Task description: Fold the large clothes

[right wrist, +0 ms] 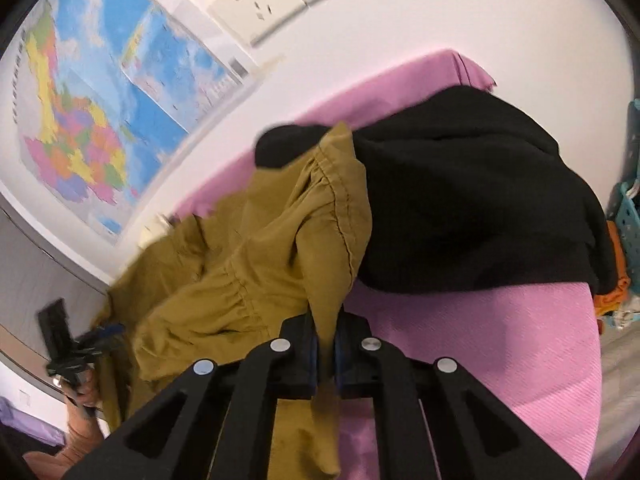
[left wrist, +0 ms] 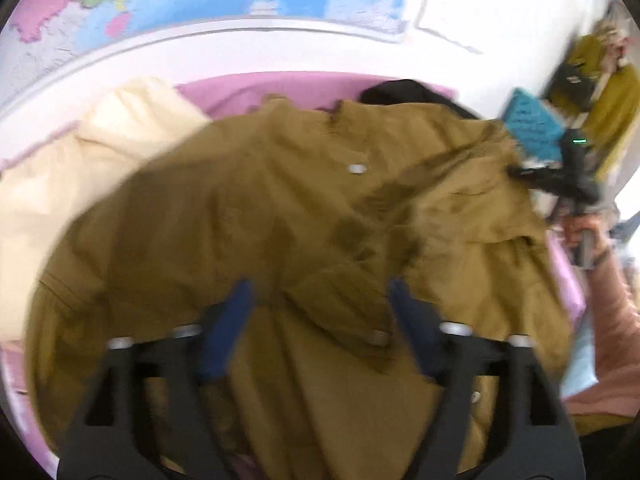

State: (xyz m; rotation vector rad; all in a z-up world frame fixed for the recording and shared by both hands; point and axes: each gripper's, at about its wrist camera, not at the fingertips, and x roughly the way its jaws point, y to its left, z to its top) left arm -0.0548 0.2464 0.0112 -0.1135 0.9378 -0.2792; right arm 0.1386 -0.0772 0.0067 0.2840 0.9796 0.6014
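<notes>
Olive-brown woven cloth, a large jacket (left wrist: 304, 216) with metal snaps, fills the left wrist view, spread rumpled over the pink-covered table (left wrist: 248, 90). I judge it soft and limp, moderately heavy for a garment, not slippery; it will sag from any single hold, so hems, cuffs and seamed edges are the best places to take it. A cream garment (left wrist: 80, 160) lies at 9 o'clock and a black garment (left wrist: 404, 90) at 12 o'clock, partly under the jacket's far edge. My left gripper (left wrist: 320, 304) stands spread wide above the cloth, the blue pads clear of it as far as the blur lets me tell; nothing is pinched. At 3 o'clock I see the right gripper (left wrist: 516, 170) at the jacket's far edge, a hand (left wrist: 584, 232) on its handle.

Right wrist view: the jacket (right wrist: 256, 264) runs from centre toward 8 o'clock, with a gathered, stitched edge rising toward 12 o'clock against the black garment (right wrist: 460, 200). My right gripper (right wrist: 326, 344) is pressed together on a fold of the jacket's edge, cloth hanging between the pads. Pink table cover (right wrist: 500, 340) lies bare at 4 o'clock. The left gripper (right wrist: 100, 338) shows small at 8 o'clock.
</notes>
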